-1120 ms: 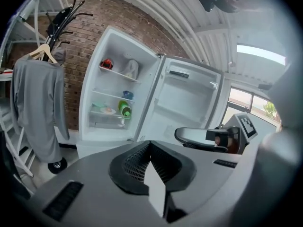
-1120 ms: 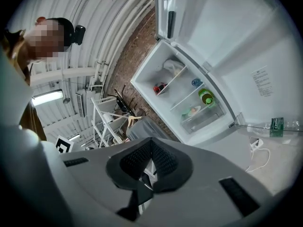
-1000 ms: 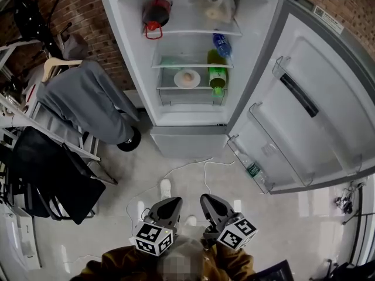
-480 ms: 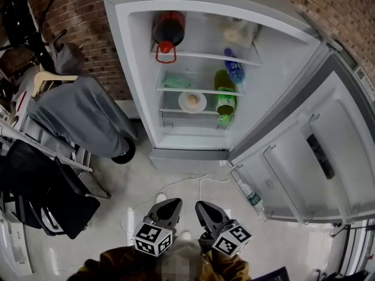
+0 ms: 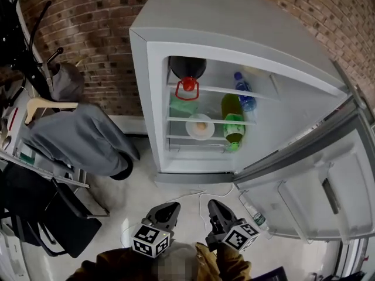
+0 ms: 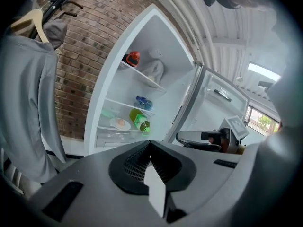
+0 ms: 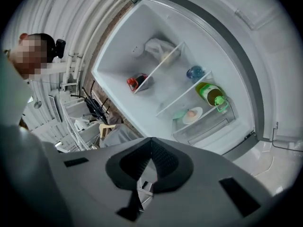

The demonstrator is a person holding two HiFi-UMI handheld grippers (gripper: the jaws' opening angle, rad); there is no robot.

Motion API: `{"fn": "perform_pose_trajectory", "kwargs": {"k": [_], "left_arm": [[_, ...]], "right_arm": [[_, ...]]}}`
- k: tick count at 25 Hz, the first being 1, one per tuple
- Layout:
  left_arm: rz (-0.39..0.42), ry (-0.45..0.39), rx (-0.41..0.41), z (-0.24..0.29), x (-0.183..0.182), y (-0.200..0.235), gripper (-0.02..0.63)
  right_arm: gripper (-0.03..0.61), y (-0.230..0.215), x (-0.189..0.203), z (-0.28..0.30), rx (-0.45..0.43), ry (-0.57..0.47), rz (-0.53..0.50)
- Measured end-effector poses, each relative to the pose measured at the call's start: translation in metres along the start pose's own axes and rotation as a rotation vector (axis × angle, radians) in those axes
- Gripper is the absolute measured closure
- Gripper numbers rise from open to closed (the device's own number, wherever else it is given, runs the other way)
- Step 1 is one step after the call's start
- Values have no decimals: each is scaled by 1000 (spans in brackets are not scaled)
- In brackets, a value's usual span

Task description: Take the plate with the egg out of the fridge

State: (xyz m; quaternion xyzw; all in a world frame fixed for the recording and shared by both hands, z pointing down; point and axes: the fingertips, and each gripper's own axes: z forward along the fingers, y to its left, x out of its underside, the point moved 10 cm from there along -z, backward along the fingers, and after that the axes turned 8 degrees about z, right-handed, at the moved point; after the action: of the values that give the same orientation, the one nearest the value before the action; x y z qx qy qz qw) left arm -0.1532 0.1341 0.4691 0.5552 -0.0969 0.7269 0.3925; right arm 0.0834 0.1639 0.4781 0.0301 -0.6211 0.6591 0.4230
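Bright, sharp, fisheye-warped edges

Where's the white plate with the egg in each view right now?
Head view: white round plate with the egg, just above picture centre.
Left gripper view: left of centre.
Right gripper view: right of centre.
Shared landmark: green plastic bottle right beside the plate in every view.

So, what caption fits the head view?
Open white fridge, egg on round white plate; left gripper and right gripper shut below.
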Motion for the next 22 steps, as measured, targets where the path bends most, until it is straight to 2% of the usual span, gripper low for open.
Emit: {"fn": "perform_pose_trajectory", "kwargs": {"k": [6,12,19,22], "left_arm": [[-31,19,24,7,-8,43,604],[-12,20,55,18,-15,46,604],[-8,40,38,41,-21,43,604],[-1,32,11,55,-31,41,604]], "right_arm": [[572,7,-9,31,33,-49,22],[572,18,-13,50,-14,-65,-53],[572,15,-23,69,-59,2,-125],[572,0,-36,79,-66,-3,-90]]}}
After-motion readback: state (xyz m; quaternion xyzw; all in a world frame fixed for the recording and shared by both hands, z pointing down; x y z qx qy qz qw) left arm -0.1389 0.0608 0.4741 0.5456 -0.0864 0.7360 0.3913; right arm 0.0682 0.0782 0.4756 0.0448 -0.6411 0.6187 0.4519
